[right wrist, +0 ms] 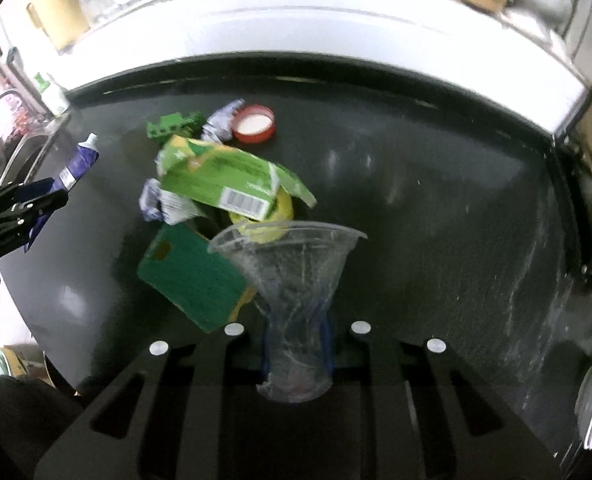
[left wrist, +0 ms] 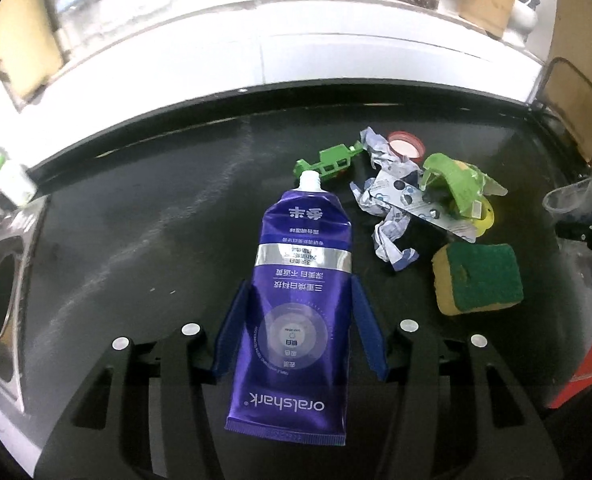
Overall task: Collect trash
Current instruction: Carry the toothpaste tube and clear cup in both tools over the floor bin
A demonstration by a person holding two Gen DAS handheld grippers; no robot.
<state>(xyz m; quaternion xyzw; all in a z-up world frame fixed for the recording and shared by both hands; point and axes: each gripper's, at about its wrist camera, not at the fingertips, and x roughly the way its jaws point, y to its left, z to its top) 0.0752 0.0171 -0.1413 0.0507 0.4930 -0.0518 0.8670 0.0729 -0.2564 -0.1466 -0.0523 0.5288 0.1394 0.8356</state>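
Below my grippers lies a dark, scuffed countertop. Ahead of them runs a white ledge with jars, brightly lit. Off to my left sits a steel sink.

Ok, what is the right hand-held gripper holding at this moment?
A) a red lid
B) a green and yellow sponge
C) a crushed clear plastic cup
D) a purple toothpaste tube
C: in the right wrist view the blue fingers pinch the crushed clear plastic cup, while the toothpaste tube sits in the left hand-held gripper.
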